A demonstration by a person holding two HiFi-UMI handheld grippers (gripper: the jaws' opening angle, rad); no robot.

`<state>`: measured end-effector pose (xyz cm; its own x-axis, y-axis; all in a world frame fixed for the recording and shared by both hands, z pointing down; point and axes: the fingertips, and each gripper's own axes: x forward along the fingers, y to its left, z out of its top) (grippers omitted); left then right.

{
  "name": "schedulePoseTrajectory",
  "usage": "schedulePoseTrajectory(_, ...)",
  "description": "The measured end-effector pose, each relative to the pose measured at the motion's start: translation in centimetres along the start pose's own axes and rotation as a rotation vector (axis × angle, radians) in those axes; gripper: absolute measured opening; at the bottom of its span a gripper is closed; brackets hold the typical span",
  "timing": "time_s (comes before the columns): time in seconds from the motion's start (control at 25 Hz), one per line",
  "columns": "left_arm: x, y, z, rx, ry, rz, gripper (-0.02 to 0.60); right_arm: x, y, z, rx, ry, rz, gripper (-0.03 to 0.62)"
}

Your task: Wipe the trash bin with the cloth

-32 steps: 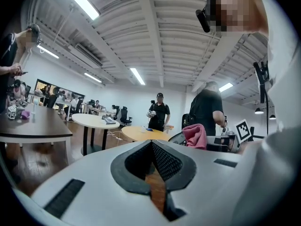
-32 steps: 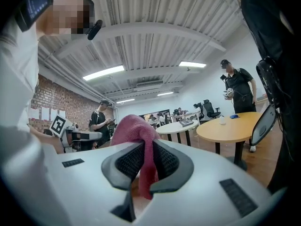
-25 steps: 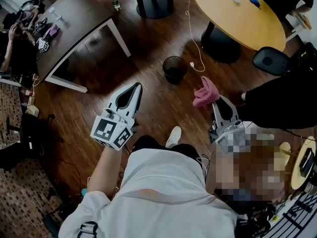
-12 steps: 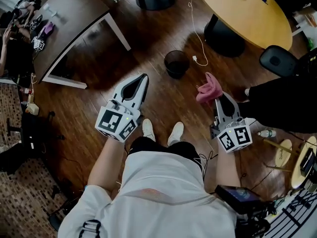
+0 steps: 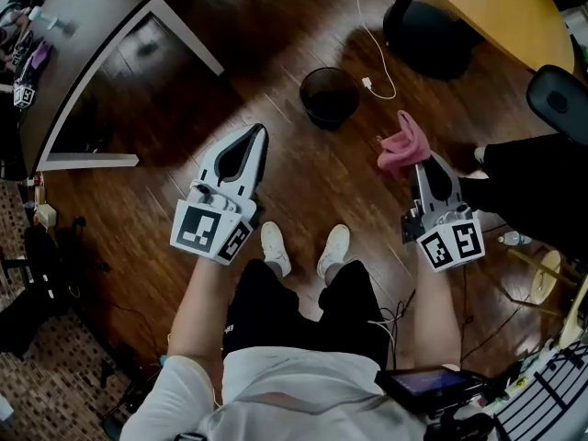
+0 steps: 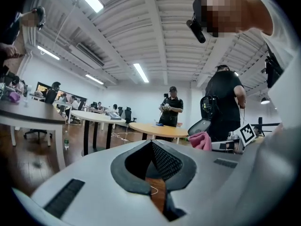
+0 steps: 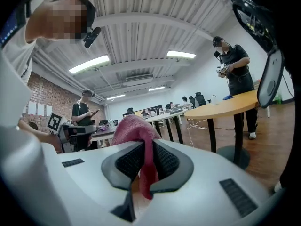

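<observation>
While my right gripper pinches the crumpled pink cloth and my left gripper is closed on nothing, I judge this the approach: the round black mesh trash bin stands on the wooden floor ahead, apart from the cloth. Next I must lower the cloth onto its rim. Since a second ago a second white shoe has come into view; the bin looks no nearer
</observation>
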<state>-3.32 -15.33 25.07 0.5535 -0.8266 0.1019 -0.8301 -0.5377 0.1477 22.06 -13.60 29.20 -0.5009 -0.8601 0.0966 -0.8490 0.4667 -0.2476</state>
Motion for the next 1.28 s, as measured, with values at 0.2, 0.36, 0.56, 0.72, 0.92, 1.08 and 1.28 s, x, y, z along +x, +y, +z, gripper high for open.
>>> schedulePoseTrajectory(0.2,3.6,2.9,-10.5,0.009,-0.001,0.002,0.011,3.8,-4.7,-9.4,0.004,0.002,-0.006,0.044)
schedulePoseTrajectory(0.36,5.8,5.1,-19.2,0.009,0.001,0.016,0.011,6.2,-7.7,-17.4,-0.002,0.013,0.032,0.044)
schedulePoseTrajectory(0.56,9.6,8.4,-30.8,0.057,0.004,-0.034,0.011,9.7,-11.0,-28.6,-0.053,0.018,0.129,0.044)
schedulePoseTrajectory(0.72,12.2,10.2,-39.0,0.118,0.037,-0.106,0.011,12.4,-13.0,-36.8,-0.066,0.038,0.14,0.044)
schedulePoseTrajectory(0.92,12.9,12.1,-46.0,0.12,0.026,-0.136,0.011,14.6,-13.3,-43.9,-0.051,0.031,0.197,0.044)
schedulePoseTrajectory(1.08,12.7,14.7,-50.1,0.139,0.015,-0.08,0.011,16.3,-11.9,-49.4,-0.048,0.041,0.279,0.044)
schedulePoseTrajectory(1.28,11.7,17.1,-53.2,0.082,0.022,-0.029,0.011,19.8,-8.6,-55.6,-0.011,0.077,0.34,0.044)
